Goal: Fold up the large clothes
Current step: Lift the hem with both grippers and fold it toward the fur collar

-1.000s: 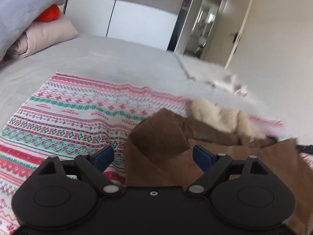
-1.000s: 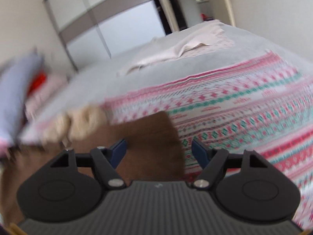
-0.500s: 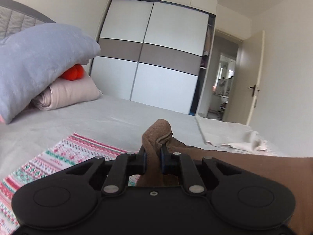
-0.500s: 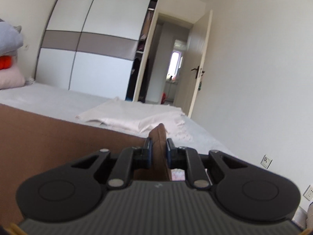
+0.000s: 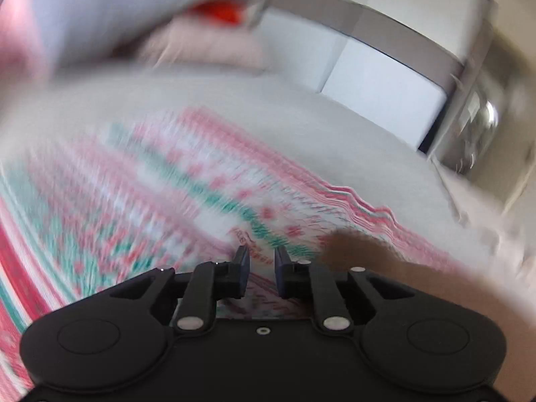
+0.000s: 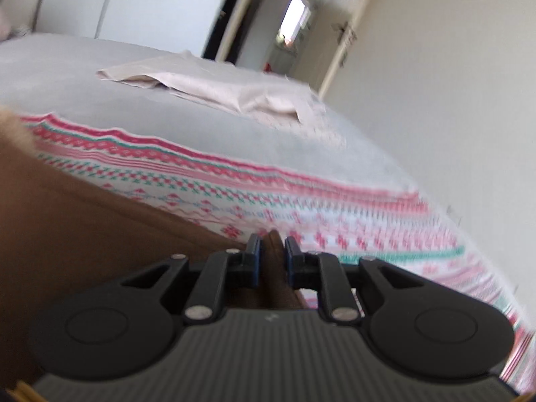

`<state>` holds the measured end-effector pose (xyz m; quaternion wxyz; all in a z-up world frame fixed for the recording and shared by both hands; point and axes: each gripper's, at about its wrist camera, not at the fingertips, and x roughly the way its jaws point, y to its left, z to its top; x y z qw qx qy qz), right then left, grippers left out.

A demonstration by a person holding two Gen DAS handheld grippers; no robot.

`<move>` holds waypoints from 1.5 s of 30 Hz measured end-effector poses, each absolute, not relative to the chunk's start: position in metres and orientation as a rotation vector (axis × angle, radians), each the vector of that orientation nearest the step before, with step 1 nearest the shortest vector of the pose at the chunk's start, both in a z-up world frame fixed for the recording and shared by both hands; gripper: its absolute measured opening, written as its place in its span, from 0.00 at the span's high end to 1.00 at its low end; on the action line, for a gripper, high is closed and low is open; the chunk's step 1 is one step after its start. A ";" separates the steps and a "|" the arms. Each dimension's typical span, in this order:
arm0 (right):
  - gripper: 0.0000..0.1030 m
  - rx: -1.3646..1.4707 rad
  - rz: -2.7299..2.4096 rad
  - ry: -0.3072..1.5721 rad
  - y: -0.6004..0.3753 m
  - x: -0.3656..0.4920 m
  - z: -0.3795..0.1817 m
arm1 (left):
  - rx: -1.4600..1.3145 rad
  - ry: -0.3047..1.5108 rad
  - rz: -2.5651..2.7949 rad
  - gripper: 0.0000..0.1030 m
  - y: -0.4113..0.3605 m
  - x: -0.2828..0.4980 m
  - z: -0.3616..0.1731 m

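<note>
The brown garment [image 6: 83,227] lies over the patterned red, green and white blanket [image 6: 335,207] on the bed. My right gripper [image 6: 272,251] is shut on a corner of the brown garment, low over the blanket. In the blurred left wrist view, my left gripper [image 5: 258,258] has its jaws slightly apart with nothing between them, and the blanket [image 5: 150,201] shows through the gap. The brown garment [image 5: 361,251] lies just to its right, apart from the fingers. A cream fuzzy trim [image 6: 13,127] shows at the garment's far left.
A folded beige cloth [image 6: 217,90] lies on the grey sheet [image 6: 67,77] further back. Pillows [image 5: 207,47] and an orange object [image 5: 221,10] are at the bed head. A white and grey wardrobe [image 6: 134,6], a doorway [image 6: 294,23] and a wall stand beyond.
Both grippers dropped from raised height to low over the blanket. The left gripper let go of the brown garment and parted slightly. The right still holds its corner.
</note>
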<state>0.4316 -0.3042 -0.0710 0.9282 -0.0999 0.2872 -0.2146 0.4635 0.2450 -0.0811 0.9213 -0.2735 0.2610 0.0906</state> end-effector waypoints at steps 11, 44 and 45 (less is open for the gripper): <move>0.60 0.082 -0.444 0.458 -0.348 0.355 -0.006 | -0.169 0.375 0.158 0.61 0.192 0.393 0.005; 0.33 0.243 -0.358 0.704 -0.307 0.164 -0.036 | -0.444 0.673 -0.018 0.23 0.170 0.182 -0.016; 0.32 0.327 -0.353 0.736 -0.319 0.165 -0.044 | -0.496 0.678 -0.031 0.23 0.178 0.180 -0.015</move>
